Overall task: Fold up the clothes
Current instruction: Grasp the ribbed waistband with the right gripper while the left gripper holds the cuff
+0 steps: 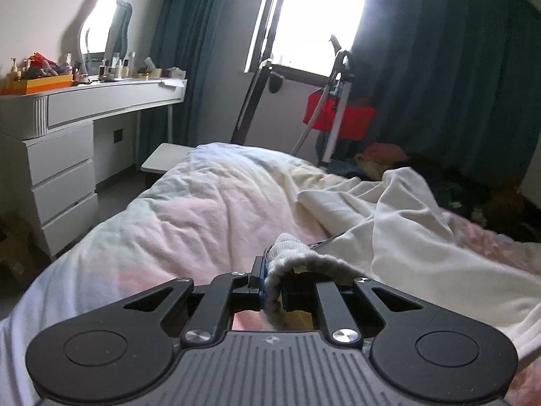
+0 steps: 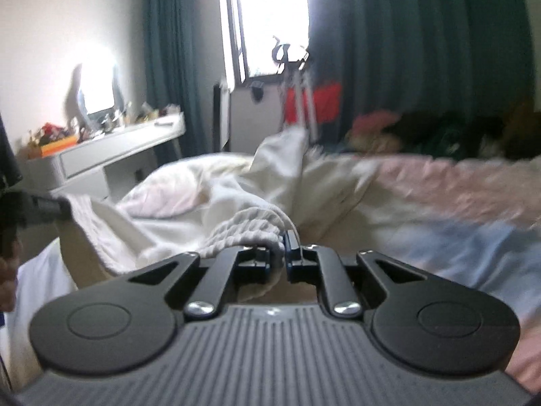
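A cream white garment point(image 1: 389, 216) lies spread across the bed, with a ribbed knit hem. My left gripper point(image 1: 274, 270) is shut on the ribbed hem point(image 1: 290, 253), which drapes over its fingers. My right gripper point(image 2: 279, 247) is shut on another part of the same ribbed hem point(image 2: 250, 228), held just above the bed. In the right wrist view the garment point(image 2: 189, 209) stretches left to the other gripper point(image 2: 40, 206) at the frame's left edge. The right wrist view is motion-blurred.
The bed has a pale pink and white duvet point(image 1: 189, 209). A white dressing table point(image 1: 91, 101) with bottles and a mirror stands at the left. A pile of dark and coloured clothes point(image 1: 456, 182) lies at the far right. A red bag on a stand point(image 1: 338, 115) stands by the window.
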Motion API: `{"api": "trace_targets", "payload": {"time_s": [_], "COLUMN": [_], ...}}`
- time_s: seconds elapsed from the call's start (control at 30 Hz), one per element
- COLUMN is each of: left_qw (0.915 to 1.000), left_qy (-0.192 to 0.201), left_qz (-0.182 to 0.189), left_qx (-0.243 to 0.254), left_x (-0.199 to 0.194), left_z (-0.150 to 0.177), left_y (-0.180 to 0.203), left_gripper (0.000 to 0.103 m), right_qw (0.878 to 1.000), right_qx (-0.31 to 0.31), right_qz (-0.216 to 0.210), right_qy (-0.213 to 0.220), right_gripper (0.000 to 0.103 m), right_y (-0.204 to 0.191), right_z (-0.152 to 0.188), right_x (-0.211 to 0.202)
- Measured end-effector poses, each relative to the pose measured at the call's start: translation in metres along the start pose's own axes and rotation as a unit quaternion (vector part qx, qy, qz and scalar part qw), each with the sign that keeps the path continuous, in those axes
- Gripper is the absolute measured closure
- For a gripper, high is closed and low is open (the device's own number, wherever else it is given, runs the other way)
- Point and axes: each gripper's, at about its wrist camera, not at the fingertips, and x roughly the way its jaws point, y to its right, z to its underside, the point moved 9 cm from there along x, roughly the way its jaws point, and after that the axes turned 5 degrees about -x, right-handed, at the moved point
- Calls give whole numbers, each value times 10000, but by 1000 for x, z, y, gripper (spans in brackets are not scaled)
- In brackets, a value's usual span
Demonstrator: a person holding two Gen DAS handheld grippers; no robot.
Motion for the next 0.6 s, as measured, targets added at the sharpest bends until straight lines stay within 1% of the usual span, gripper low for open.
{"api": "trace_targets", "payload": {"time_s": [0.03, 0.1, 0.17, 0.23, 0.3, 0.33, 0.4, 0.43, 0.5, 0.53, 0.57, 0.6], "left_qw": [10000, 9996, 9988, 9975, 9959, 9949, 9909, 9891, 9857, 9851, 9845, 9843], "left_qy": [-48, -240, -420, -571, -725, -810, -1107, -1254, -1524, -1588, -1640, -1663], "left_qz": [9, -4, -64, -106, -123, -132, -93, -13, 161, 242, 350, 462], "left_qx": [65, 166, 262, 399, 521, 594, 760, 767, 706, 619, 511, 379], "left_x": [0, 3, 4, 3, -1, -3, -8, -10, -18, -23, -28, -35], "left_z": [5, 17, 26, 34, 40, 43, 48, 50, 53, 53, 53, 51], "left_y": [2, 6, 9, 11, 9, 6, 2, -1, -8, -11, -15, -18], "left_gripper": [93, 93, 93, 93, 92, 92, 92, 92, 92, 90, 87, 83], "right_qw": [9999, 9995, 9960, 9887, 9839, 9813, 9811, 9816, 9800, 9786, 9775, 9771], "right_qx": [-23, -18, 105, 284, 246, 226, 97, 88, 131, 190, 287, 407], "right_qz": [95, 252, 263, 109, 9, -41, -132, -174, -390, -510, -677, -841], "right_qy": [63, -181, -852, -1467, -1768, -1914, -1928, -1897, -1947, -1984, -1979, -1913], "right_gripper": [91, 91, 91, 91, 90, 88, 86, 83, 82, 78, 74, 60], "right_y": [3, 16, 25, 25, 21, 19, 15, 16, 14, 12, 12, 12], "right_z": [-5, 5, 31, 56, 66, 71, 68, 65, 60, 61, 60, 59], "right_x": [-10, -15, -5, 4, 5, 5, -4, -10, -19, -26, -34, -39]}}
